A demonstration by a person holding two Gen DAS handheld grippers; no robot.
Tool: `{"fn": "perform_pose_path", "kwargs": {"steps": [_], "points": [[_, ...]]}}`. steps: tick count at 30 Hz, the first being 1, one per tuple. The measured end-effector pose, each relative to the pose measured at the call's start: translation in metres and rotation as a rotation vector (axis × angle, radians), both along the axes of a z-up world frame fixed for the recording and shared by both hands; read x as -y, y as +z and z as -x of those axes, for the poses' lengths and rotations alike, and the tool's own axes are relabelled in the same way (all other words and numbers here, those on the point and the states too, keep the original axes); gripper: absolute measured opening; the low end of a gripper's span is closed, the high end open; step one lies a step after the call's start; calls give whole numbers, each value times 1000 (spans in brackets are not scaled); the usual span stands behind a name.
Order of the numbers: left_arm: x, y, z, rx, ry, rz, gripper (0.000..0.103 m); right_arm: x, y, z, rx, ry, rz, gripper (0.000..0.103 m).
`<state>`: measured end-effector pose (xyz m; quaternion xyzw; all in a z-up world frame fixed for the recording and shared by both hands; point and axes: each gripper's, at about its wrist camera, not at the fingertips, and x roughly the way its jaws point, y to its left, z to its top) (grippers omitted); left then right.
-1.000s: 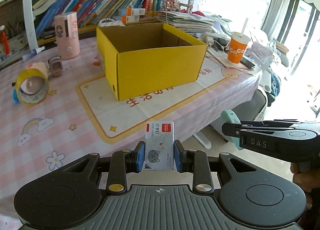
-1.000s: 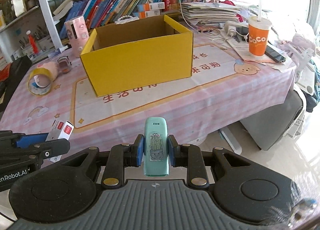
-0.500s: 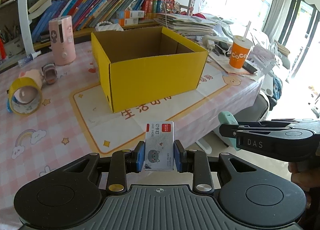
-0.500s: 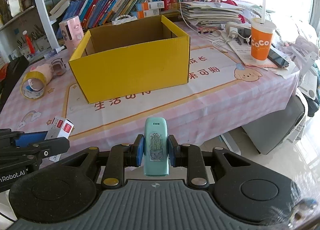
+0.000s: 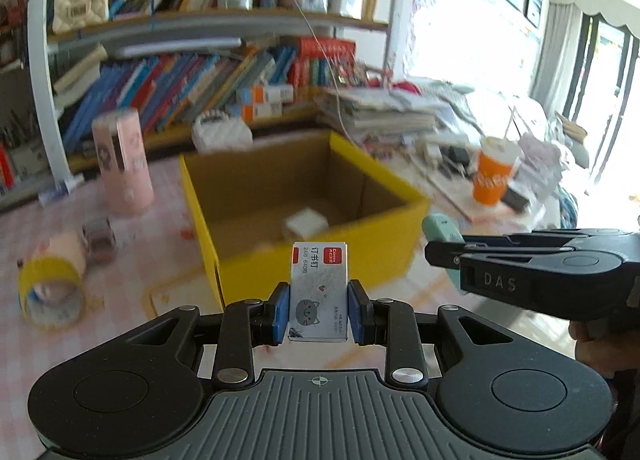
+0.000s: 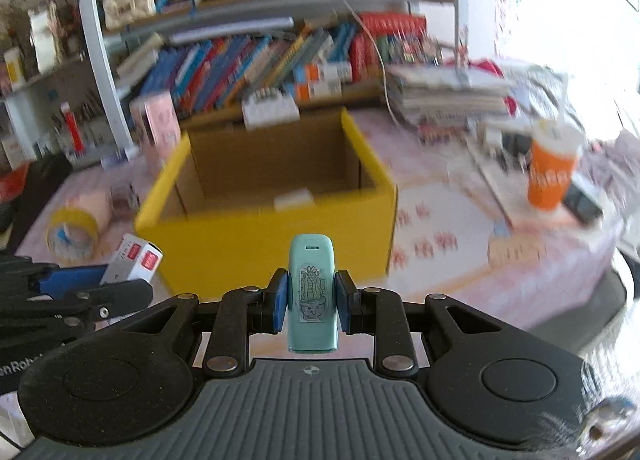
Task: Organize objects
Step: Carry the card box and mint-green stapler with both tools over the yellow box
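Staple box (image 5: 319, 292): small, white-grey, red label, cartoon cat on the face. Upright, clamped between the blue pads of the left gripper (image 5: 319, 312), in front of the yellow box's near wall.

Teal stapler (image 6: 313, 296): rounded top, cactus sticker. Upright, clamped in the right gripper (image 6: 312, 308), likewise short of the near wall.

Yellow box (image 6: 256, 236): top open, brown inside, one small white item (image 5: 306, 223) on its floor, rest of the floor bare.

Left of box: tape roll (image 5: 52, 292), pink cylinder (image 5: 124, 164). Right: orange cup (image 6: 552, 170) on papers, well apart. Background motion-blurred.
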<state>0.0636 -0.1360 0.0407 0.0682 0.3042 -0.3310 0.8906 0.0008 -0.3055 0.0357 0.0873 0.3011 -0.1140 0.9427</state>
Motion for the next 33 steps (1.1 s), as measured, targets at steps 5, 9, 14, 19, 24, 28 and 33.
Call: {"fn": "perform_pose_path", "kwargs": {"steps": [5,9,14,19,24,28,33], "points": [[17,10,-30,37,52,7,28,18,27,-37,87,50,26,23],[31,8,-52,37,98,-4,28,31,35,-67,117,100,50,23],[45,0,-77,16,143,-26,28,44,25,-102,92,162,74,23],[58,-11,-97,-2,172,-62,28,51,5,-129,30,238,91,23],[66,-24,-115,-32,196,-88,28,50,-15,-152,-45,326,120,23],[74,-34,-128,-50,203,-114,28,50,-27,-169,-106,402,137,23],[83,-45,-141,-78,210,-145,28,49,-39,-188,-196,473,155,23]]}}
